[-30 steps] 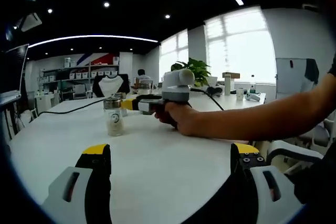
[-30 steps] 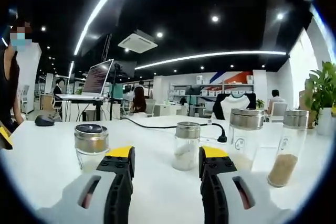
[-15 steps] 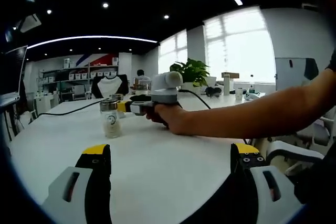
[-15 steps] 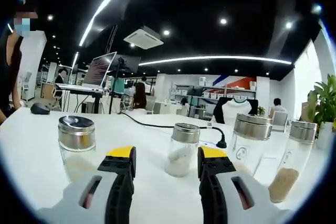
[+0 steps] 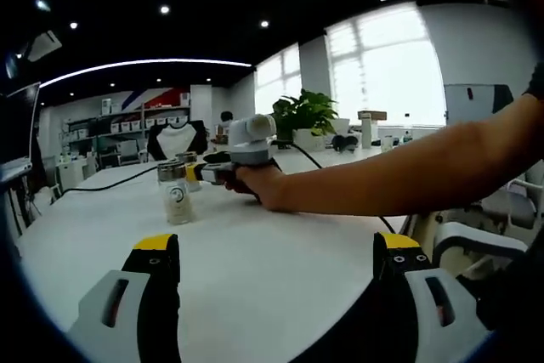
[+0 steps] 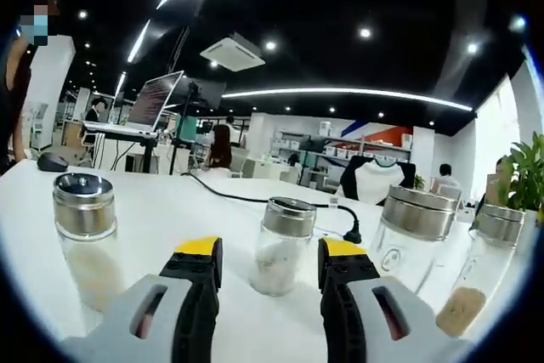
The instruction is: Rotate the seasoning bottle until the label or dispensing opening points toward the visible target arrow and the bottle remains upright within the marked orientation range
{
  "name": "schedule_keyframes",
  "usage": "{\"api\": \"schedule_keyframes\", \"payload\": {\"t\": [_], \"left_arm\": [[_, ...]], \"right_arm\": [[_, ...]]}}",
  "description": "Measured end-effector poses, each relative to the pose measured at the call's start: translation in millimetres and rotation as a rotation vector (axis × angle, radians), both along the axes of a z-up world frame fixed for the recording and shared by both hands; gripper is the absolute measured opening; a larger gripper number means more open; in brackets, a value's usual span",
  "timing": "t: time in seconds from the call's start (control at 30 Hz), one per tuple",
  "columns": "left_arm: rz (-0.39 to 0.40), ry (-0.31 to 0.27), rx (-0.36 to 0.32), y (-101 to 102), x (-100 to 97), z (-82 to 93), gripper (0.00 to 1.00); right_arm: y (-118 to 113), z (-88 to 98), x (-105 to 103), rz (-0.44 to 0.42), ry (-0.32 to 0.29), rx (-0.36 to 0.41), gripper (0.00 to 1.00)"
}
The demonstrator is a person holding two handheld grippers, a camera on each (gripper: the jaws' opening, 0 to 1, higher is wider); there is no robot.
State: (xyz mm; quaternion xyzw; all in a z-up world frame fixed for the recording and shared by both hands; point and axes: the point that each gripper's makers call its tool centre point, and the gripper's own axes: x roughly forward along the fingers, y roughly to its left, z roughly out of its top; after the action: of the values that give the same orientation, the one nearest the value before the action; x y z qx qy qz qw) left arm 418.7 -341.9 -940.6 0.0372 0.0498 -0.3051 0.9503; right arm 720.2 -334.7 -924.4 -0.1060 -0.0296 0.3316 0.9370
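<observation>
Left gripper view: your left gripper (image 5: 276,274) rests low over the white table (image 5: 255,261) with its jaws spread wide apart and nothing between them. Well ahead of the left jaw a seasoning bottle (image 5: 175,194) with a metal cap stands upright on the table. Just to its right your hand (image 5: 259,186) holds the right gripper (image 5: 212,172), whose yellow-tipped jaws point toward the bottles; a second jar (image 5: 191,169) stands close behind, near those tips. A black cable (image 5: 102,184) trails across the table at the far left. Right gripper view: your right gripper (image 6: 268,254) has its jaws apart, and the seasoning bottle (image 6: 281,246), upright and partly filled with pale granules, stands between and just beyond the two yellow tips, with a gap showing on either side. A capped jar (image 6: 83,240) stands to the left of the left jaw; a larger jar (image 6: 410,240) and a bottle with brown contents (image 6: 480,274) stand to the right. A laptop (image 6: 150,101) sits in the background.
</observation>
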Motion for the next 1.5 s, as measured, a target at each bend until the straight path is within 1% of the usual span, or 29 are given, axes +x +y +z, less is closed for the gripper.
{"api": "schedule_keyframes", "payload": {"t": [0.1,0.3,0.4,0.47,0.67,0.77,1.0,1.1,1.2,1.23,1.3,1.5], "left_arm": [[0.004,0.003,0.004,1.9,1.0,-1.0,1.00],[0.009,0.003,-0.004,4.4,2.3,-0.3,1.00],[0.005,0.000,-0.002,4.1,2.1,0.2,1.00],[0.004,0.000,-0.006,4.9,2.5,0.2,1.00],[0.006,0.000,-0.015,9.0,3.6,0.3,1.00],[0.010,-0.001,-0.019,11.1,4.3,0.6,1.00],[0.012,0.003,-0.017,13.1,5.4,-1.6,1.00],[0.013,0.009,-0.016,13.9,6.3,-3.5,1.00],[0.013,0.011,-0.012,13.9,6.2,-4.2,1.00],[0.014,0.008,-0.012,13.9,6.0,-3.4,1.00],[0.014,0.006,-0.014,13.9,5.9,-2.6,0.99],[0.009,0.002,-0.008,11.8,4.6,-1.6,0.99]], "right_arm": [[1.8,0.0,4.6,-0.004,-0.003,-0.004,0.41],[5.6,1.5,13.6,-0.015,-0.012,-0.006,0.41],[10.8,0.1,17.3,-0.012,-0.010,-0.022,0.42],[13.3,1.7,12.3,-0.011,-0.023,-0.029,0.43],[13.0,1.8,6.1,-0.032,-0.002,-0.015,0.42],[16.6,-0.3,4.5,-0.032,0.006,-0.025,0.42],[21.5,-5.7,31.1,-0.032,0.011,-0.033,0.41],[22.3,-7.3,38.6,-0.036,0.010,-0.036,0.40],[20.6,-6.7,42.1,-0.041,0.008,-0.029,0.34],[23.0,-6.0,41.4,-0.024,0.017,-0.003,0.34],[22.4,-6.6,41.6,-0.023,0.007,-0.018,0.34],[22.1,-6.2,39.4,-0.012,0.019,-0.002,0.33]]}}
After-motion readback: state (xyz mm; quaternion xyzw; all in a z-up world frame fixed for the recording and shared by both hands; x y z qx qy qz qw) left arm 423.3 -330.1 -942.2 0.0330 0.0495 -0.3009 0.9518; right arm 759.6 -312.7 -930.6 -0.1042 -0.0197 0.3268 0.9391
